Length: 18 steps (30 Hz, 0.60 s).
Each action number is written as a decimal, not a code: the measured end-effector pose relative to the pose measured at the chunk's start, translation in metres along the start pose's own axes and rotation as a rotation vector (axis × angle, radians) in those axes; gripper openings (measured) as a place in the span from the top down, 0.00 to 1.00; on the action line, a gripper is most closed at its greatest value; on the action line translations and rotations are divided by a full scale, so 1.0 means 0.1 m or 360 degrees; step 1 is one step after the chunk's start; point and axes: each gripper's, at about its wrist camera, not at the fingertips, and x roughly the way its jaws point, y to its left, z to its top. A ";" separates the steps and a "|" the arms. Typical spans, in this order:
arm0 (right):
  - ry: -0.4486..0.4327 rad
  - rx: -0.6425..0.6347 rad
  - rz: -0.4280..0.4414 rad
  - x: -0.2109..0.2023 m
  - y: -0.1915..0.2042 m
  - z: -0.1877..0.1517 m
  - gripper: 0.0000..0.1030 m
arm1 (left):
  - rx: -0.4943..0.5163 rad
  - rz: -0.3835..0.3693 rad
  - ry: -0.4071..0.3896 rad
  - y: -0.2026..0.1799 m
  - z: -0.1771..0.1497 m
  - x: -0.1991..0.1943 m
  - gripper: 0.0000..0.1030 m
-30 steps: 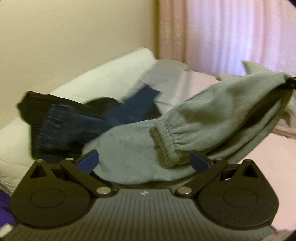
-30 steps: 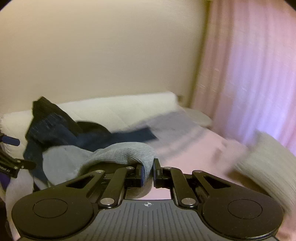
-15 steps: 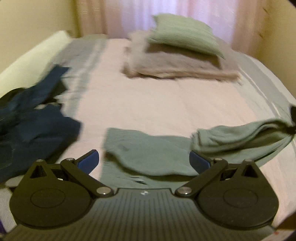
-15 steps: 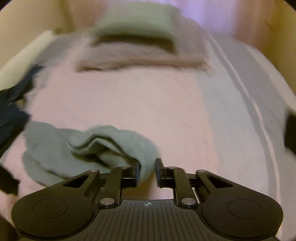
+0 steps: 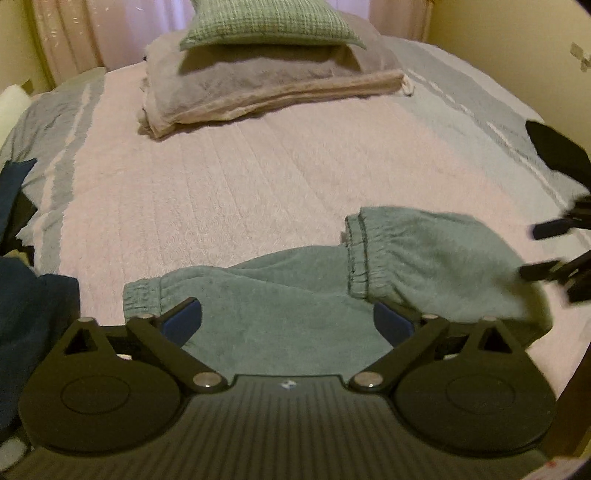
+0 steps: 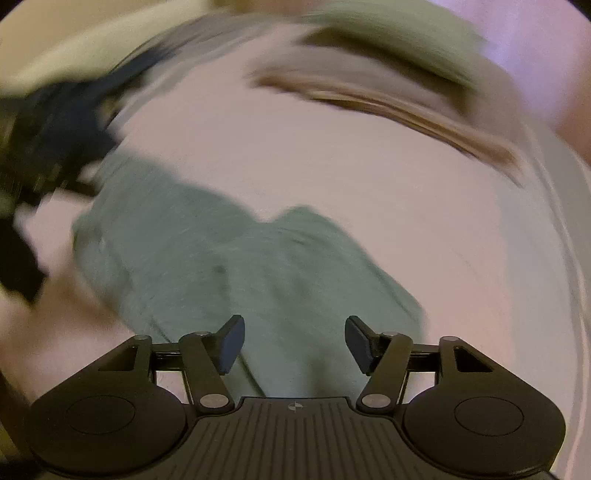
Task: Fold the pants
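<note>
Grey-green sweatpants point(image 5: 280, 295) lie crumpled on the pink bedspread point(image 5: 229, 177) in the lower middle of the left wrist view, their cloth reaching between the spread-apart jaws of the left gripper point(image 5: 287, 320), which grips nothing. One elastic cuff point(image 5: 357, 254) sits just above the right blue pad. Dark blue clothes point(image 5: 33, 314) fill the left edge; a green pillow point(image 5: 269, 22) tops folded blankets point(image 5: 258, 85) at upper centre. No readable writing shows

Blurred right wrist view: sweatpants point(image 6: 236, 273) spread at centre, running down between the released, empty jaws of the right gripper point(image 6: 294, 343)
</note>
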 end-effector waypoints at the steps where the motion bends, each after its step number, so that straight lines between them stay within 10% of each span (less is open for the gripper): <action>1: 0.0026 -0.0112 -0.0005 0.18 0.12 0.05 0.42 | 0.0009 0.0000 0.0011 0.03 0.00 0.05 0.11; 6: 0.0164 -0.0475 -0.0092 0.92 0.36 -0.03 0.45 | 0.0025 0.0005 0.0022 0.20 -0.07 0.27 0.11; 7: 0.0145 -0.0426 -0.0061 0.88 0.30 -0.09 0.67 | 0.0015 0.0011 0.0029 0.23 -0.07 0.32 0.12; 9: 0.0112 -0.0194 0.0049 0.73 0.11 -0.09 0.93 | -0.0004 0.0013 0.0049 0.27 -0.08 0.40 0.12; 18: -0.0308 0.0742 -0.0024 -0.68 -1.17 -0.21 0.96 | -0.0001 -0.0252 0.0033 -0.12 0.23 0.60 0.12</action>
